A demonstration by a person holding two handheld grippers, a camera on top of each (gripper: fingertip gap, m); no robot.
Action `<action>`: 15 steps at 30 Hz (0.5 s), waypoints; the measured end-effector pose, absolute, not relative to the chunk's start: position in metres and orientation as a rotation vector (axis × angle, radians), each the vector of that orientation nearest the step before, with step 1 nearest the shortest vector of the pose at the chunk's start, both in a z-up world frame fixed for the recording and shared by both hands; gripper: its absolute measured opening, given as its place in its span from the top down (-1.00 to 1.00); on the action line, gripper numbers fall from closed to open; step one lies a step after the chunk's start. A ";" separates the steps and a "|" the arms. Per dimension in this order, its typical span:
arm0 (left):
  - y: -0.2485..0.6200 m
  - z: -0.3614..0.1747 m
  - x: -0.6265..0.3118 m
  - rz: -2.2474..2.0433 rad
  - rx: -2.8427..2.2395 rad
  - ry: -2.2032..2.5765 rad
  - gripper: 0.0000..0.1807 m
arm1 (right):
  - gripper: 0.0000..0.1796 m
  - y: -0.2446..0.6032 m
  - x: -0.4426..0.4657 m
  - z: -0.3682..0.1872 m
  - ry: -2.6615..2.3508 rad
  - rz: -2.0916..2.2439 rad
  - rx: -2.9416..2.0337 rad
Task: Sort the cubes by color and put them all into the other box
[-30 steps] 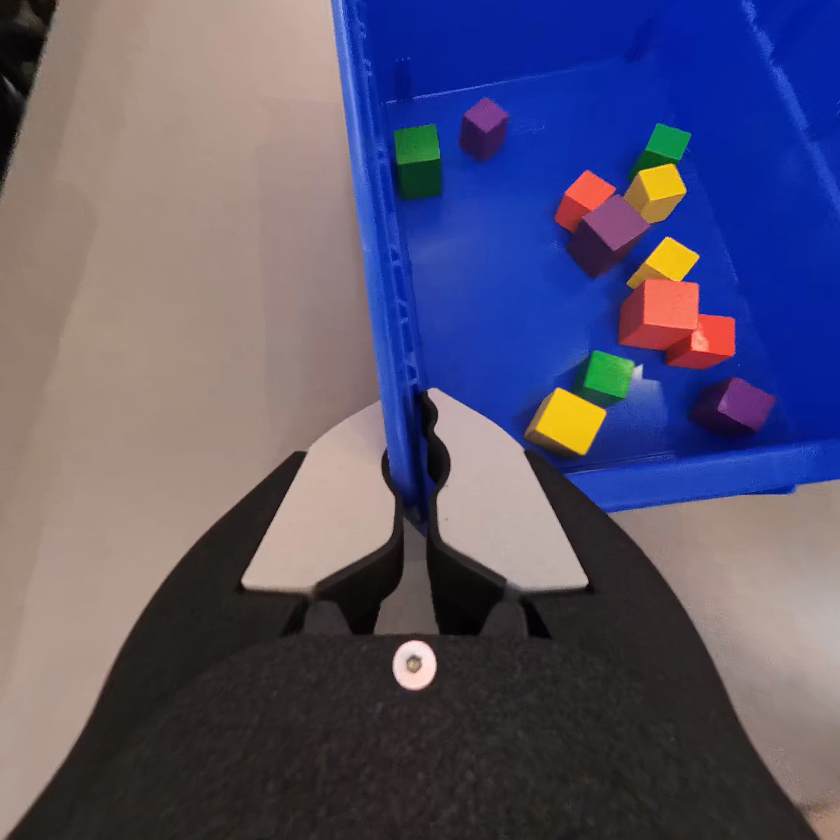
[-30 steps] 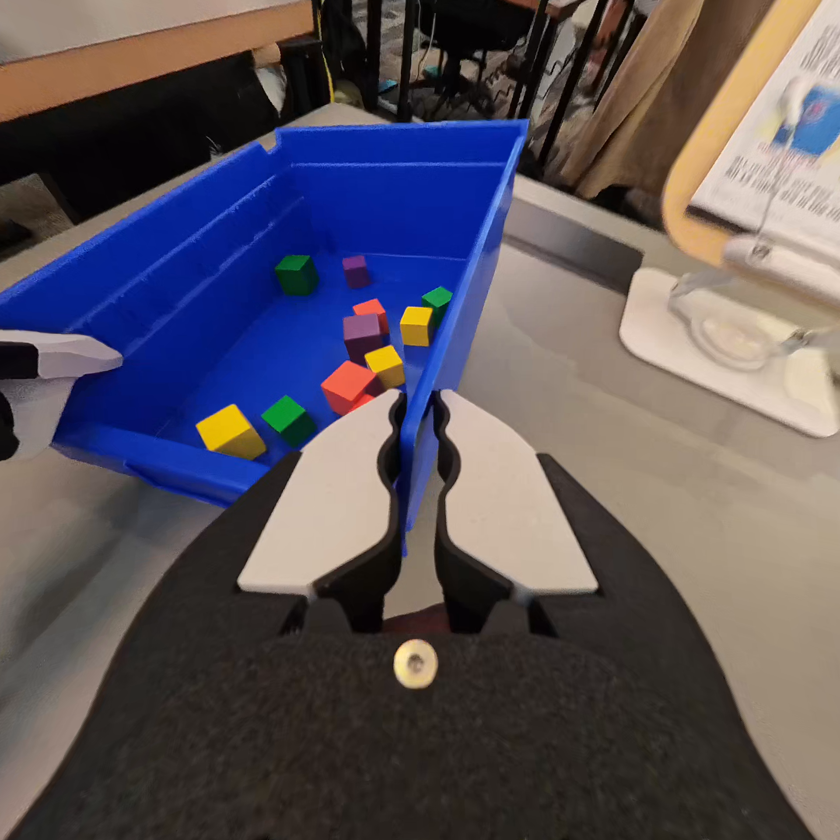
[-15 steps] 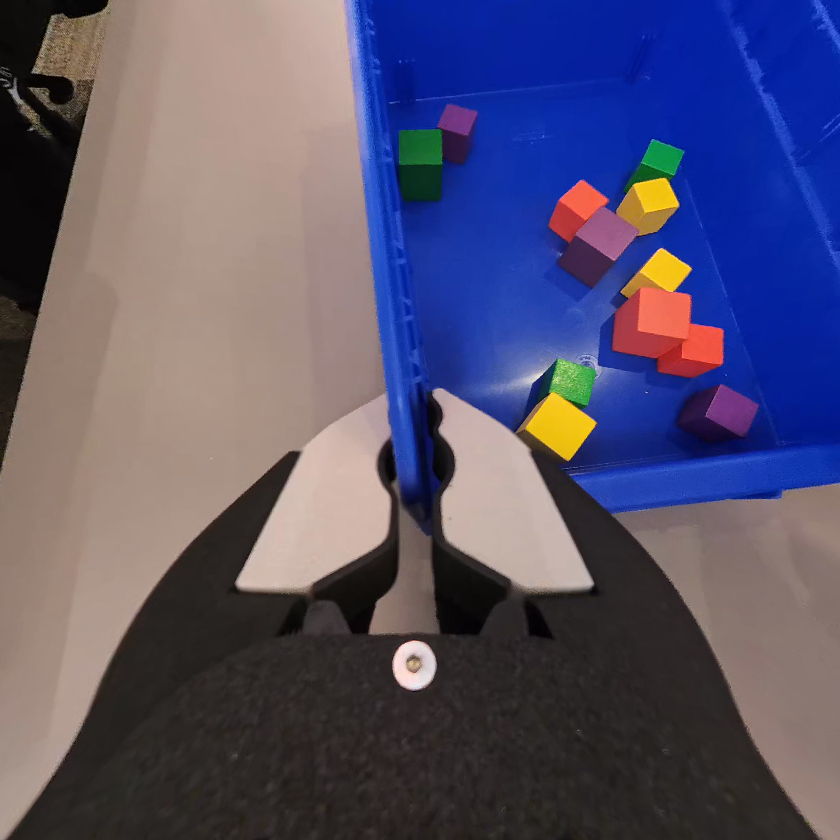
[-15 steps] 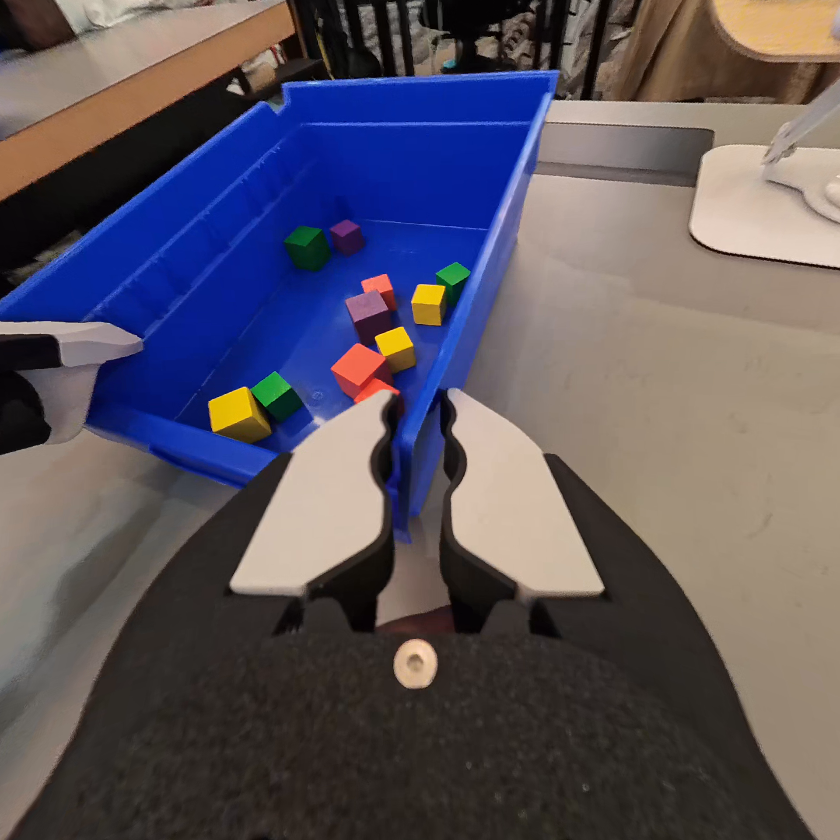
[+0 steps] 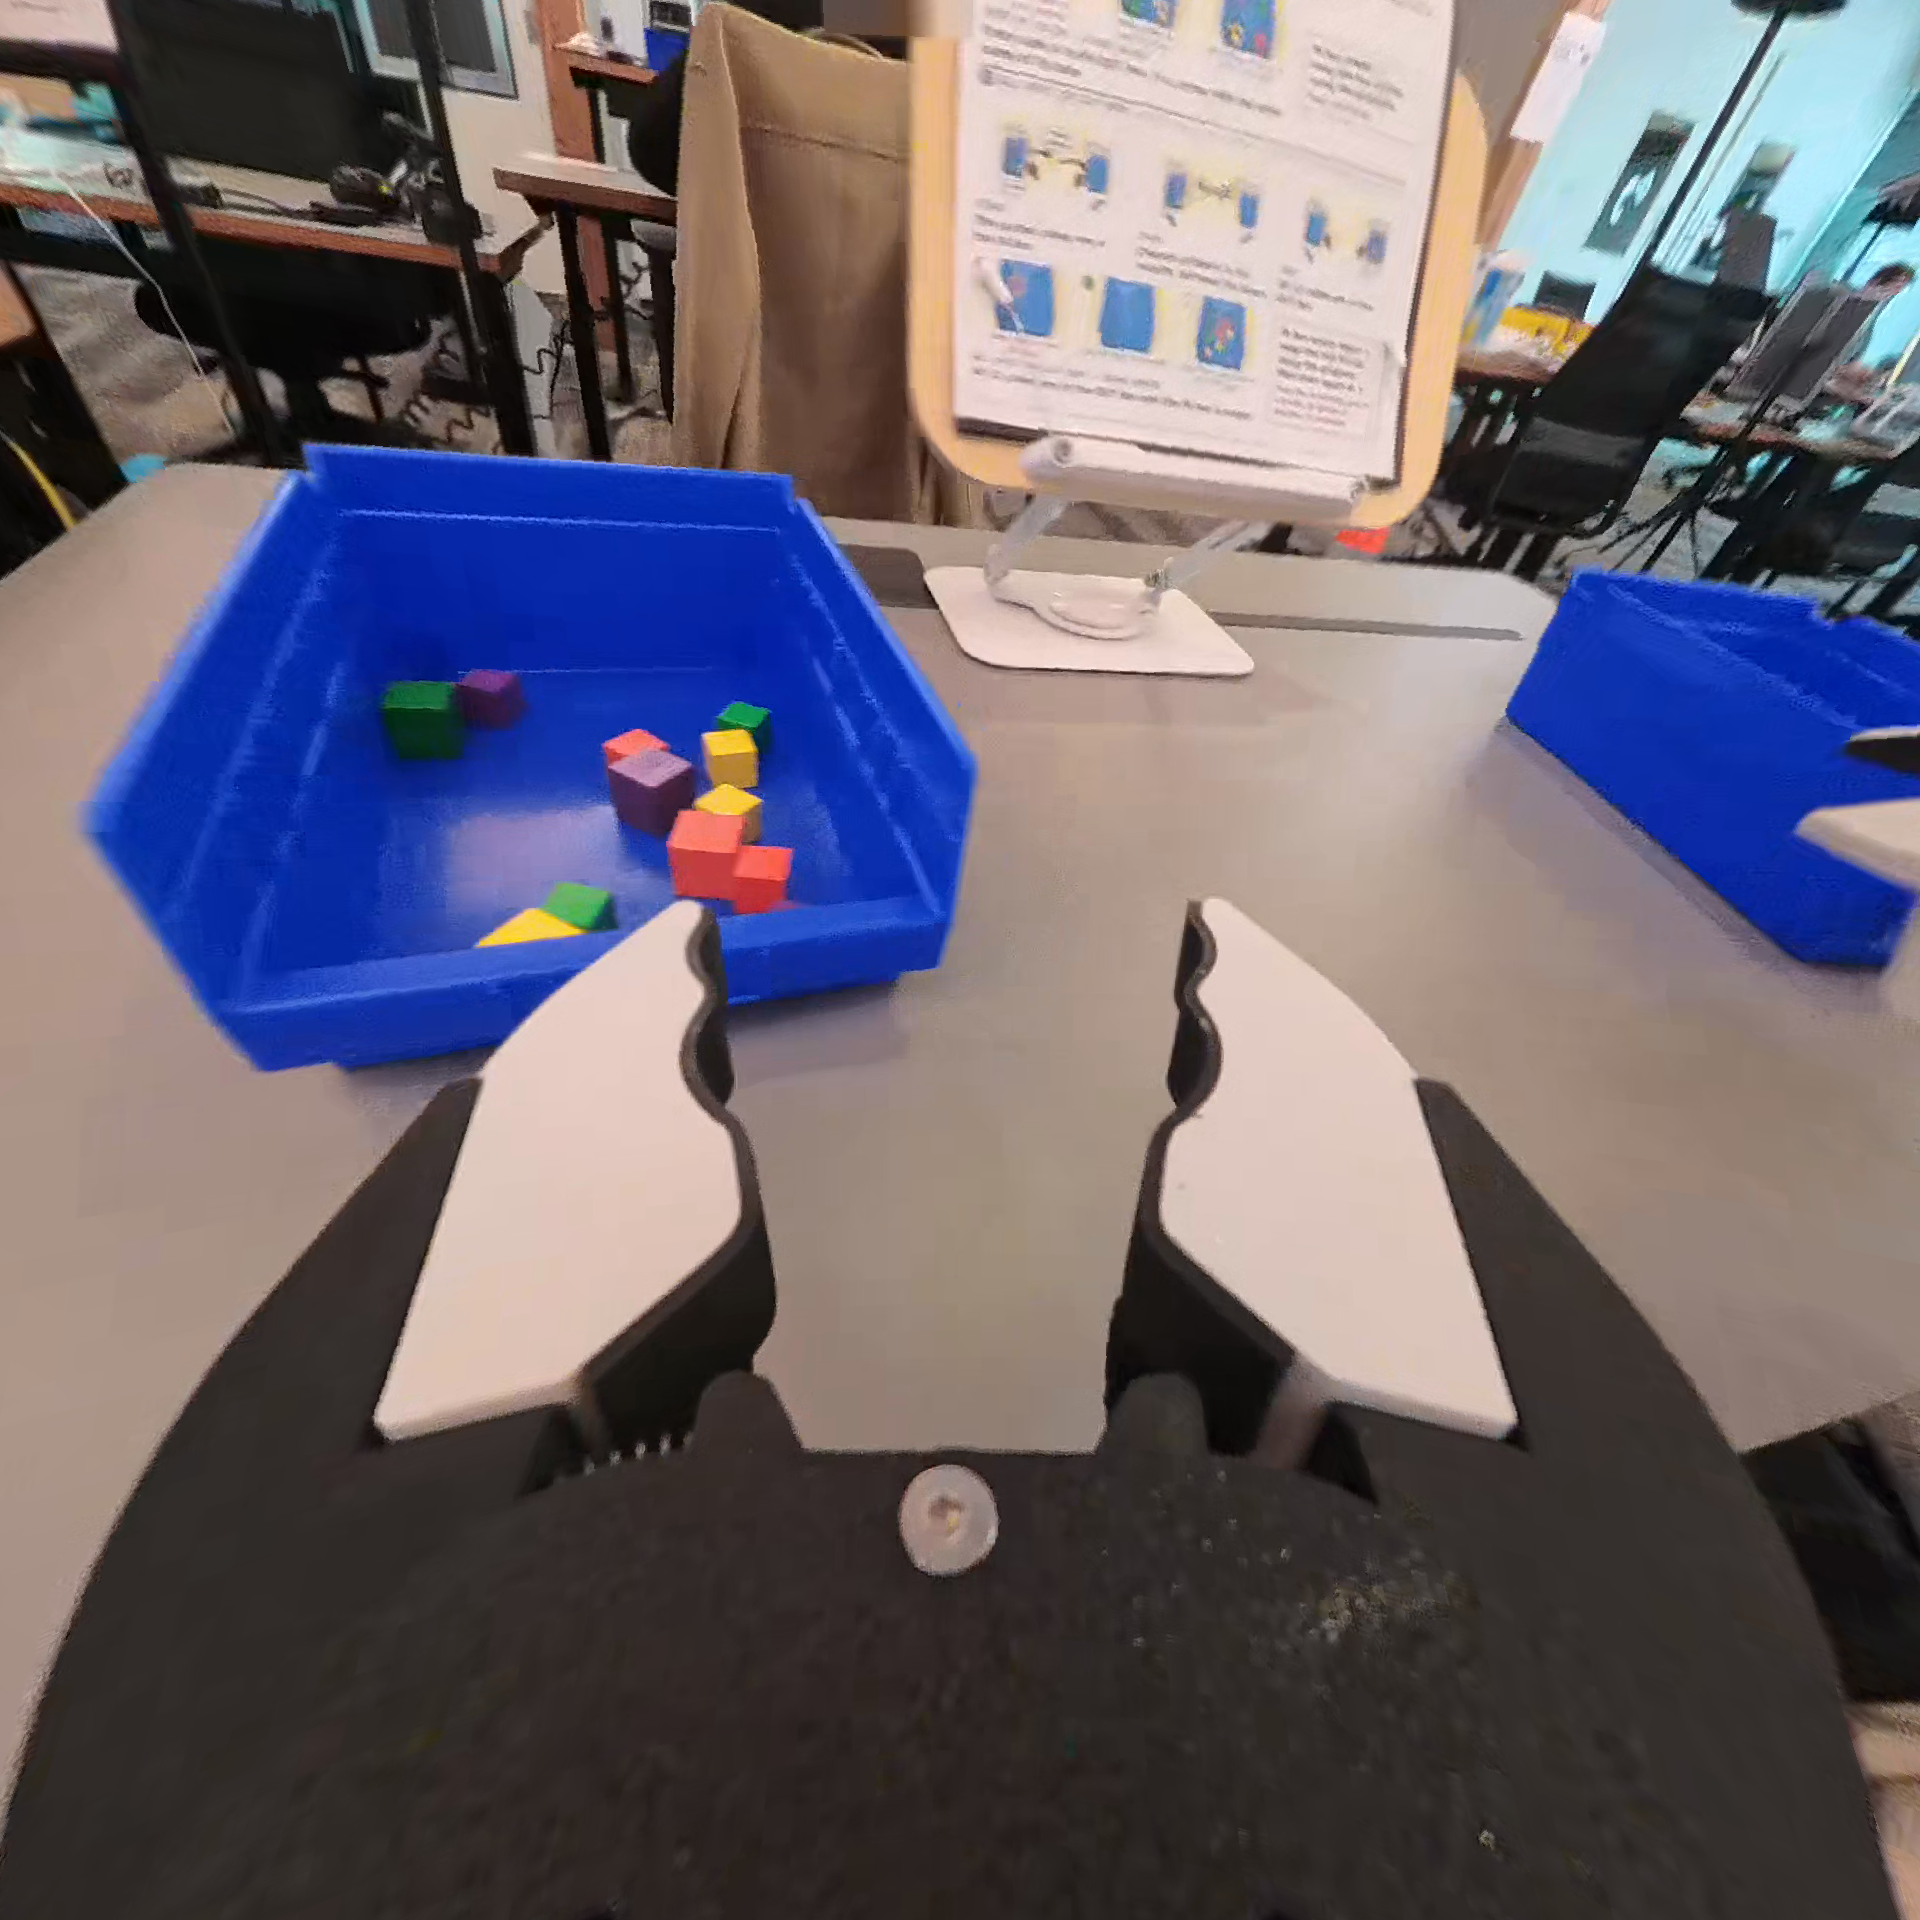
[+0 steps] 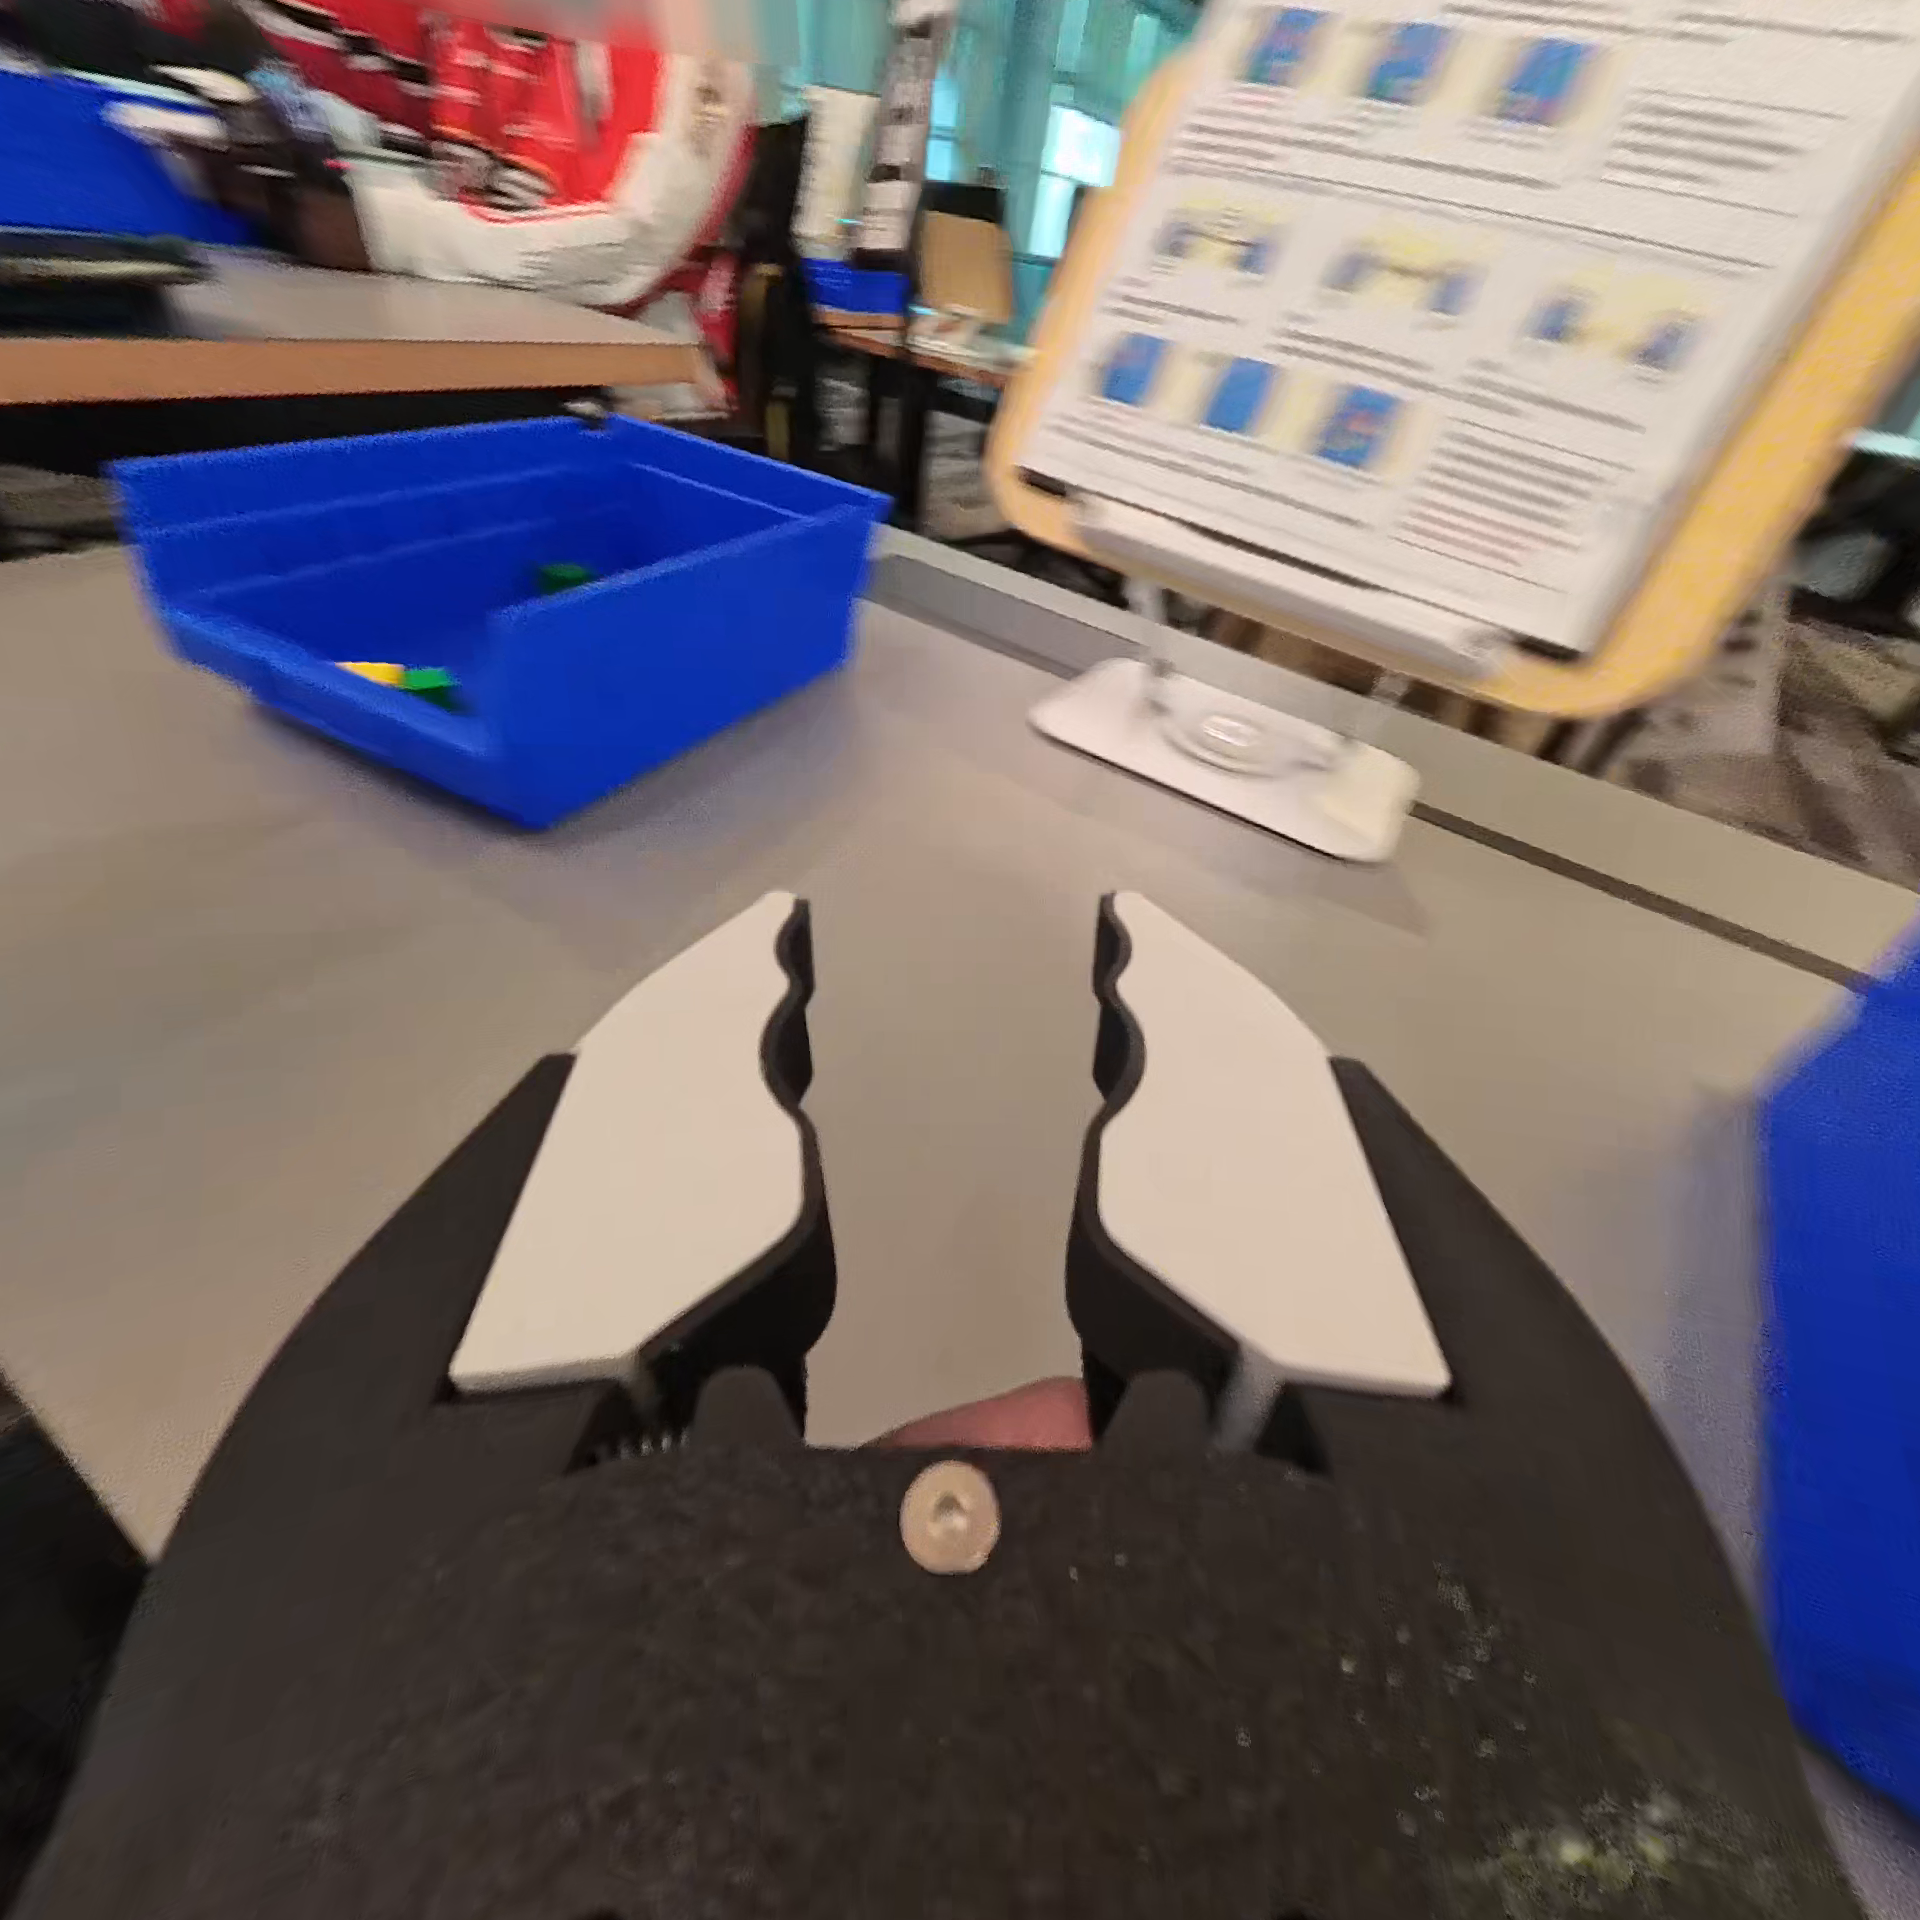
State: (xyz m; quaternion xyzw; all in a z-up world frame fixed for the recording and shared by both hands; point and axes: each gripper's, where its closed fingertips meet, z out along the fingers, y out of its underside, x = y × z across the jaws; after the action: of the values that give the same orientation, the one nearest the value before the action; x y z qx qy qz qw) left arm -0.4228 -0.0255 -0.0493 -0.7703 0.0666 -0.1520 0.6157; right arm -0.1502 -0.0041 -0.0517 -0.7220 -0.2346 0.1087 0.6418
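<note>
A blue box [image 5: 312, 997] stands on the grey table at the left of the left wrist view. It holds several cubes: green [image 5: 421, 717], purple [image 5: 649, 788], yellow [image 5: 729, 756] and orange-red [image 5: 707, 852]. The same box [image 6: 665, 665] shows in the right wrist view, far left. A second blue box [image 5: 1704, 748] stands at the right; its edge [image 6: 1839, 1403] shows at the right of the right wrist view. My left gripper [image 5: 945, 925] is open and empty above bare table. My right gripper [image 6: 951, 914] is open and empty; its fingertips [image 5: 1870, 831] show by the second box.
A tilted board with printed sheets [image 5: 1195, 229] stands on a white base [image 5: 1091, 623] at the back of the table. Chairs, desks and a person in red and white [image 6: 582, 156] are beyond the table.
Both grippers let go of the box walls, opened wide and drew back from the box. The box with cubes now rests flat on the table.
</note>
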 end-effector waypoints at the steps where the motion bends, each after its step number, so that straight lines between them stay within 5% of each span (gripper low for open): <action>1: -0.024 -0.052 -0.410 -0.315 -1.775 0.172 0.08 | 0.40 -0.004 -0.125 -0.053 -0.479 0.226 -1.654; 15: 0.100 -0.097 -0.373 0.004 -1.916 0.123 0.21 | 0.45 0.033 0.087 -0.119 -0.014 -0.150 -1.887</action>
State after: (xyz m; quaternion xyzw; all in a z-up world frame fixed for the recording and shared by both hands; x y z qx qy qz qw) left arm -0.3732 0.1002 -0.0972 -0.8176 0.0523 0.0017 0.5734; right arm 0.0875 0.0325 -0.1190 -0.8087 -0.0060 -0.0643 0.5847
